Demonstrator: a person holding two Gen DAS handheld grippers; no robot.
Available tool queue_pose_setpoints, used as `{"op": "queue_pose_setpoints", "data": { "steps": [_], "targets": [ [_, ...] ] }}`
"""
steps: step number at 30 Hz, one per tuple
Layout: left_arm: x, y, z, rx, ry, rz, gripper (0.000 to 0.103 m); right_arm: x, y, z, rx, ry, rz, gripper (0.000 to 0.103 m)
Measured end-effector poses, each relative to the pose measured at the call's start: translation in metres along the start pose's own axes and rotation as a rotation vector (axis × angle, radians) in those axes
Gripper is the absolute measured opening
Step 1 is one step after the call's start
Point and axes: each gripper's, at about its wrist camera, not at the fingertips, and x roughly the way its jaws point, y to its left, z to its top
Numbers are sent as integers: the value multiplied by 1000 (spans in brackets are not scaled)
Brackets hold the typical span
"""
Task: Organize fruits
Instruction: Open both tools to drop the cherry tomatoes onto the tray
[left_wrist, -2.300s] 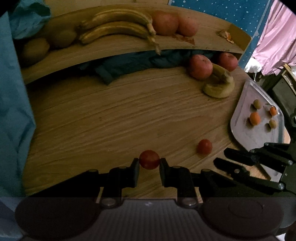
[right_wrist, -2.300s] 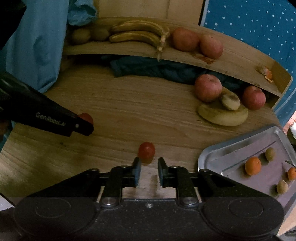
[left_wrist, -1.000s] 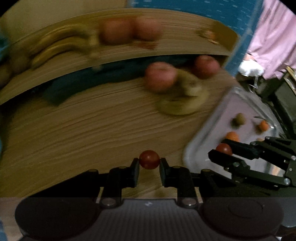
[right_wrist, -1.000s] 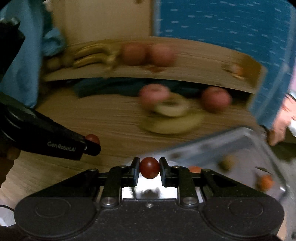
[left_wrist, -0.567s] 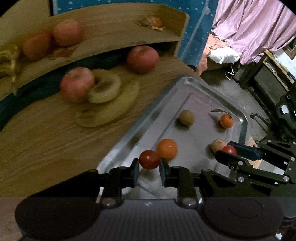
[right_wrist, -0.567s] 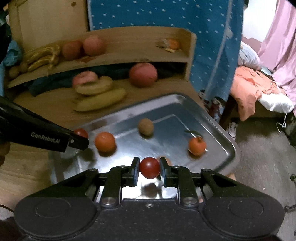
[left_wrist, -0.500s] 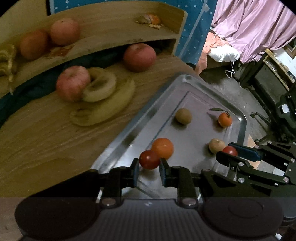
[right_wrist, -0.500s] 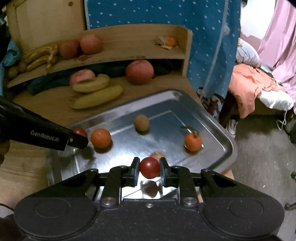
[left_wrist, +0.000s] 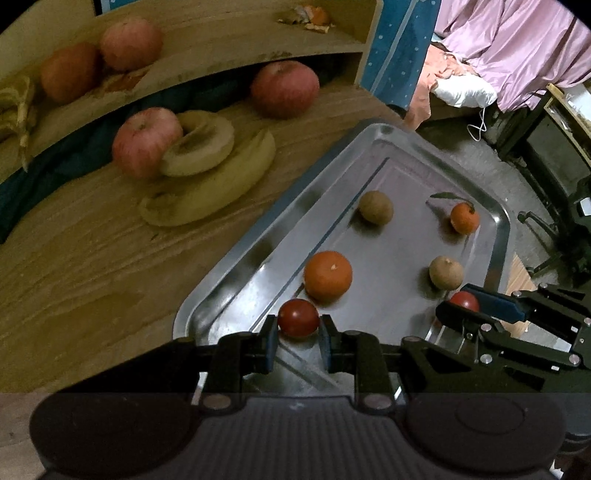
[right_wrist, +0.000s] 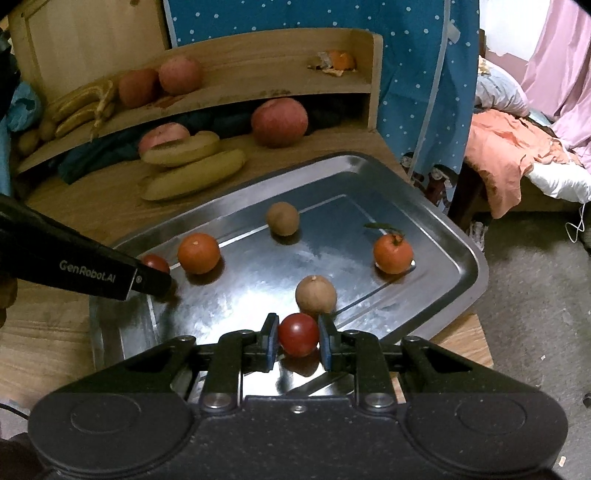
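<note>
Tray: bare metal, polished, mirror glare across the floor, streaky toward 6 o'clock. Table: wood, matt, grain visible. Shelf at 12 o'clock: same wood, stained patches. Both grippers, left gripper and right gripper: black matt plastic, finger pads blue. Tomato in right gripper: smooth, glossy skin. Brown fruit: dull, rough. Curtain at 1 o'clock: blue dotted cloth.

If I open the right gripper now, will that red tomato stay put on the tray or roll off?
The tomato in the right gripper is round and smooth, so it will probably roll a little. The metal tray looks slick, but its raised rim should likely stop it. It may bump the brown fruit just beyond it.
</note>
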Motion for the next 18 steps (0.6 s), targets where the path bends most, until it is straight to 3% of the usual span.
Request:
{"op": "queue_pose_setpoints", "data": {
  "steps": [5,7,9,14,18],
  "targets": [
    [1,2,-7,-1,15,8,29,1,4,-3,-3,11,-9,41],
    [-1,3,-9,-1,18,12,39,-1,6,-4,-2,5,-18,51],
    [-7,5,-11,-6,8,18,62,-5,8,-5,3,-5,-24,58],
    [-22,12,-16,-8,-16,39,80,-17,17,-8,27,-33,-37,83],
    [-36,24,-23,-5,-40,72,94,-26,27,-13,60,-47,-49,92]
  ]
}}
